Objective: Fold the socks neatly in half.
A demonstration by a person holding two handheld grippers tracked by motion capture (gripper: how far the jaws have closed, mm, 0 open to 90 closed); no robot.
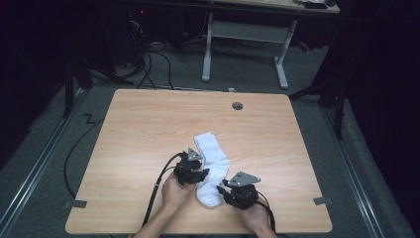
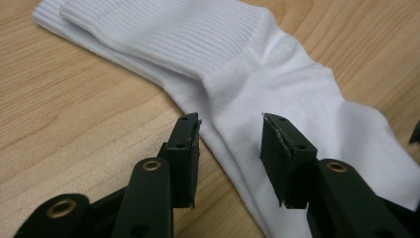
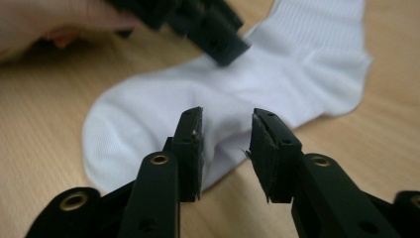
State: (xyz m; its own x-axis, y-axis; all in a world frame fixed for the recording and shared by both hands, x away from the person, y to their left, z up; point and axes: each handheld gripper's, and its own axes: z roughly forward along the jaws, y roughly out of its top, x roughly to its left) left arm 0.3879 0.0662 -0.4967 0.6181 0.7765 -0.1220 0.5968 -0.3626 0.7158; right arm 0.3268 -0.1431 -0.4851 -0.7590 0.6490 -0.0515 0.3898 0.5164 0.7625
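Note:
White socks [image 1: 214, 161] lie stacked on the wooden table [image 1: 148, 124], cuffs toward the far side, toes toward the front edge. My left gripper [image 1: 201, 173] sits at the socks' left edge near the heel. In the left gripper view its jaws [image 2: 230, 134] stand apart over the edge of the sock [image 2: 287, 89], pinching nothing. My right gripper [image 1: 224, 189] is at the toe end. Its jaws [image 3: 227, 130] are also apart, low over the foot of the sock [image 3: 158, 109], with no fabric between the pads. The left gripper [image 3: 210, 25] shows beyond, resting on the sock.
A round cable hole [image 1: 237, 105] sits near the table's far edge. Black cables [image 1: 158, 191] trail from the grippers off the front edge. Beyond the table stands a desk with white legs [image 1: 208, 49] on grey floor. Bare wood surrounds the socks.

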